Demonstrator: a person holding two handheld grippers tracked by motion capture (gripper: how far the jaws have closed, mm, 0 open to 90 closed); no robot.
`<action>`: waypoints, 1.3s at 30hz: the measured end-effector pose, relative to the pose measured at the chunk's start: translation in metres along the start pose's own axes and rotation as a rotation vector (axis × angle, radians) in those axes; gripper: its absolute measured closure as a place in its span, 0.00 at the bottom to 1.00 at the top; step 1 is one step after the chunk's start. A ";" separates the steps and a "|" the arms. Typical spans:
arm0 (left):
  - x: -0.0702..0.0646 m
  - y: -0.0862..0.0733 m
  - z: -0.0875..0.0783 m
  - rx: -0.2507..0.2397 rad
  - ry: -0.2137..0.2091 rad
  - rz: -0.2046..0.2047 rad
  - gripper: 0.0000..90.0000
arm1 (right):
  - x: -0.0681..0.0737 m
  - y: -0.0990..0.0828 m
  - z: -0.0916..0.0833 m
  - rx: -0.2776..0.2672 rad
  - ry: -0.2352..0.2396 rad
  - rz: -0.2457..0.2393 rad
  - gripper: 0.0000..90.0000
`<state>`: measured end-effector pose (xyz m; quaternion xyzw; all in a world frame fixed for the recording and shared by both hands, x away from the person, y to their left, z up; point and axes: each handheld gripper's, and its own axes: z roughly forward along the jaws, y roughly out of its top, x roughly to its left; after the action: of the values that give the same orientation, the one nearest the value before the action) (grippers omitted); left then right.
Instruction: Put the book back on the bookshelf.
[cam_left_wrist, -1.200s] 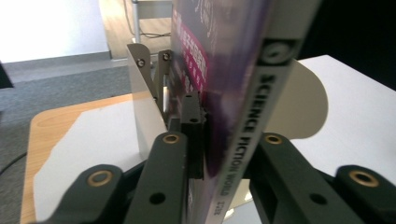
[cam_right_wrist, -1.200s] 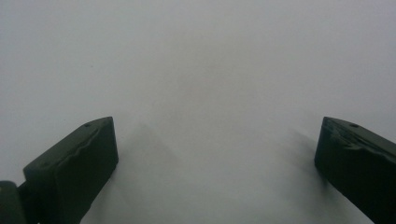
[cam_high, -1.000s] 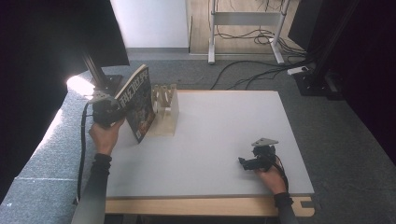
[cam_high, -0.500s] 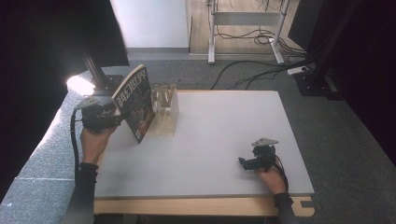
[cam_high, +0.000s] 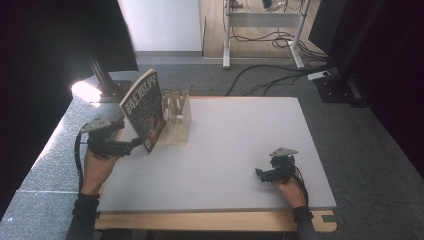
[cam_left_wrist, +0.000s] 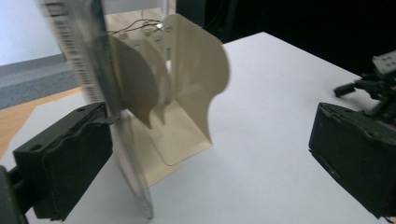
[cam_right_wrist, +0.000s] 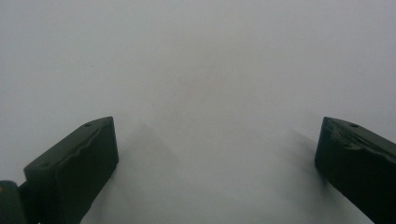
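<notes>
The magazine (cam_high: 145, 111) stood on its lower edge at the left end of the desk (cam_high: 230, 150), tilted and leaning against the cream rack (cam_high: 176, 117) just to its right. In the left claw view the magazine (cam_left_wrist: 95, 84) ran edge-on up the left of the frame, close against the left jaw, though blur made it hard to tell whether it touched the pad; the rack's (cam_left_wrist: 187, 93) curved dividers rose just behind it. The left claw (cam_high: 131, 144) sat just left of the magazine's lower corner, its jaws having just been opening and now spread wide, pressing on nothing. The right claw (cam_high: 261, 174) lay well apart from all this, near the desk's right front, held low over bare white desk (cam_right_wrist: 196, 70), jaws wide apart and gripping nothing.
</notes>
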<state>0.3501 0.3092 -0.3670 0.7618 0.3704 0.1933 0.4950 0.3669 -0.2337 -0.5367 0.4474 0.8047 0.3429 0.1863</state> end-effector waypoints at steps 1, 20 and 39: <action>0.000 0.000 0.000 0.000 0.000 0.000 0.00 | 0.000 0.000 0.000 0.000 0.000 0.000 0.00; -0.042 -0.058 0.071 0.159 -0.121 0.084 0.00 | 0.000 0.000 0.000 0.000 -0.002 -0.001 0.00; -0.054 -0.124 0.124 0.402 -0.095 0.144 0.00 | 0.000 -0.001 0.000 0.000 -0.001 0.000 0.00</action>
<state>0.3505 0.2219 -0.5286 0.8779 0.3225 0.1145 0.3349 0.3664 -0.2337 -0.5372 0.4475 0.8047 0.3425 0.1868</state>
